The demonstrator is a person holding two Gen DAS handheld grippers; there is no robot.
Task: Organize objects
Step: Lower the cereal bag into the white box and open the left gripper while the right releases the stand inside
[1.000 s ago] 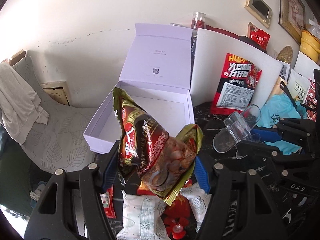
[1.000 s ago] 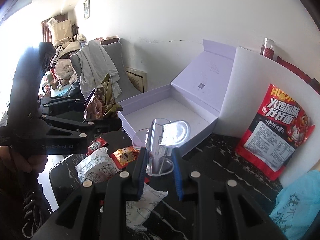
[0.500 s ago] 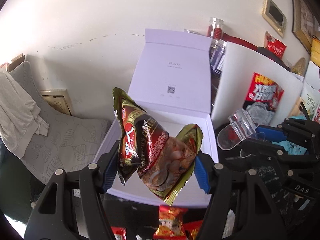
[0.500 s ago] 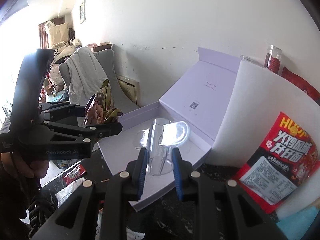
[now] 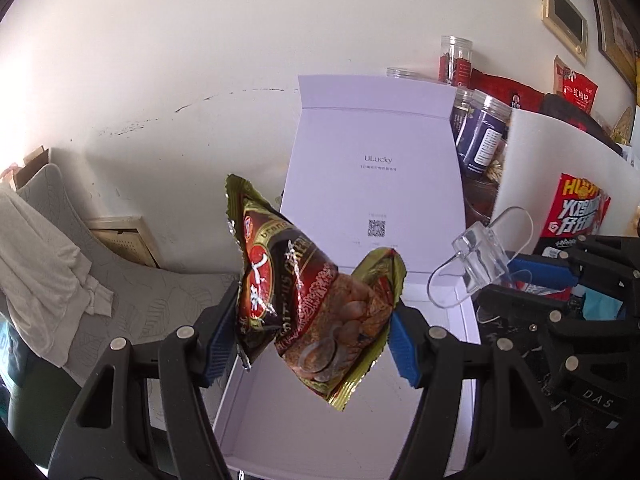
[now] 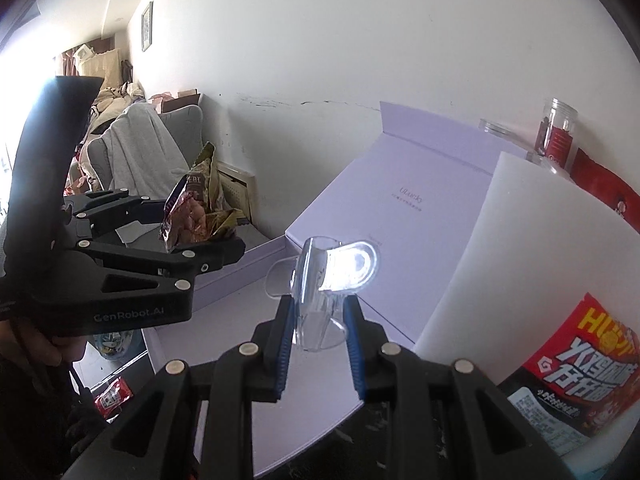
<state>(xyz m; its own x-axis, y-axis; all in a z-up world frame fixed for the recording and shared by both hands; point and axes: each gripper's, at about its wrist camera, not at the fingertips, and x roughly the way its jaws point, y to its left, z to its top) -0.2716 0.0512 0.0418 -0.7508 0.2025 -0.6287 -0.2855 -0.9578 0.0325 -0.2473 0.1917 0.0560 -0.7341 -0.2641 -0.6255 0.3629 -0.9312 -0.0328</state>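
Observation:
My left gripper (image 5: 312, 338) is shut on a brown, red and gold snack bag (image 5: 316, 292), which hangs above the floor of an open lavender box (image 5: 300, 436). The box's lid (image 5: 376, 176) stands upright against the wall. My right gripper (image 6: 318, 320) is shut on a clear plastic clip (image 6: 328, 276), held over the box's floor (image 6: 248, 320) near its right wall. In the right wrist view the left gripper (image 6: 208, 236) and its snack bag (image 6: 192, 204) are at the left. In the left wrist view the clip (image 5: 480, 264) and the right gripper (image 5: 516, 284) are at the right.
A white foam board (image 6: 520, 248) stands right of the box with a red noodle packet (image 6: 580, 364) against it. Jars (image 5: 480, 140) stand behind the board. A grey chair with a white cloth (image 5: 48, 264) is at the left. A red sachet (image 6: 112, 396) lies low left.
Both grippers have moved forward together from above the table's sachets to above the open box, each still holding its item. The sachets have slid out of the left view.

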